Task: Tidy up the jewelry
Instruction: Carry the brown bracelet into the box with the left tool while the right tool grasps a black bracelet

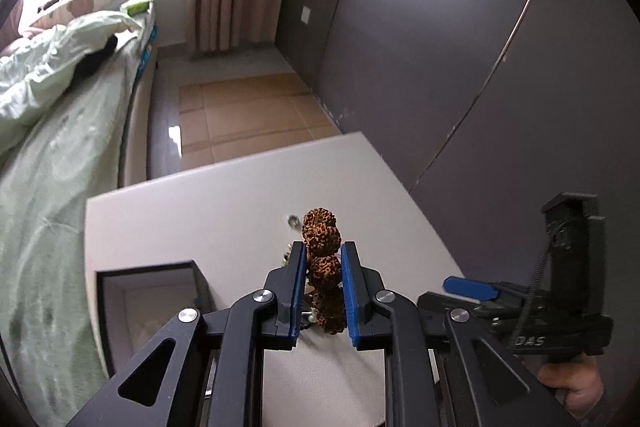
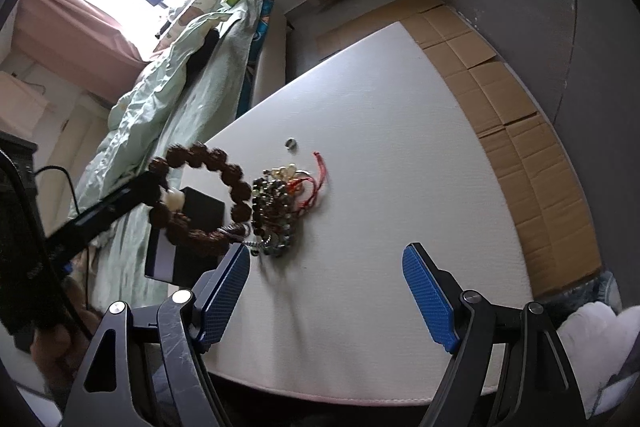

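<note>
My left gripper [image 1: 323,255] is shut on a brown rough-bead bracelet [image 1: 322,259] and holds it above the white table [image 1: 224,219]. In the right wrist view the bracelet [image 2: 236,191] hangs as a ring from the left gripper [image 2: 158,187], over an open black box [image 2: 188,239]. A pile of bead jewelry with a red cord [image 2: 280,207] lies on the table [image 2: 380,167]. A small silver ring [image 2: 290,143] lies beyond it, also seen in the left wrist view [image 1: 294,220]. My right gripper [image 2: 326,259] is open and empty above the table's near side.
The black box [image 1: 152,291] sits at the table's left edge. A bed with green bedding [image 1: 60,107] runs along the left. Flattened cardboard [image 2: 520,131] covers the floor beyond the table. A grey wall [image 1: 480,47] stands to the right.
</note>
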Tool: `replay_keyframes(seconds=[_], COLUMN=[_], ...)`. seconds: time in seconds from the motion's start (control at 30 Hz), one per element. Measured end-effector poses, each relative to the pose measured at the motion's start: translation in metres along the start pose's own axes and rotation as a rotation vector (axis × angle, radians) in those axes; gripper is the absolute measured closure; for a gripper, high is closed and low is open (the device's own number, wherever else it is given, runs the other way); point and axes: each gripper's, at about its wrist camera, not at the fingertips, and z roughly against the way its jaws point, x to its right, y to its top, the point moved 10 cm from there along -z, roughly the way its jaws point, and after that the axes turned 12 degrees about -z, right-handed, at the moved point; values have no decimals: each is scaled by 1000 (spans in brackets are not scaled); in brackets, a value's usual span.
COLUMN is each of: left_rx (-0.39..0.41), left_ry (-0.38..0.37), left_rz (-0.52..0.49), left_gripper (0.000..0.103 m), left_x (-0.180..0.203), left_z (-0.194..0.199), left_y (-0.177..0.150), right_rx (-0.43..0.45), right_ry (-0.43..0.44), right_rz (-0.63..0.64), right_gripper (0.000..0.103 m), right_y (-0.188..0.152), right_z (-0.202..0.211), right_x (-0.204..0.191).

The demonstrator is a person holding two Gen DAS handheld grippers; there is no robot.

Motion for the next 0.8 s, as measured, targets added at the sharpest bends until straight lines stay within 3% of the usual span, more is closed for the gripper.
replay_keyframes(seconds=[0.33,0.4,0.6,0.8], left_rx=[57,59,63,72], left_ry=[61,73,105,134], left_rz=[18,26,63,108], left_gripper=[85,85,85,85], left_x=[-22,-29,-54,-78], left_z=[37,43,56,69], left_y=[7,4,-6,-14], right_rx=[-26,-40,-78,-120], right_ry=[31,33,37,43], right_rz=[22,25,39,70], right_gripper=[27,35,49,57], right_y=[1,3,6,3], right_z=[-19,-27,-49,-71], right_x=[-24,-28,-42,-60])
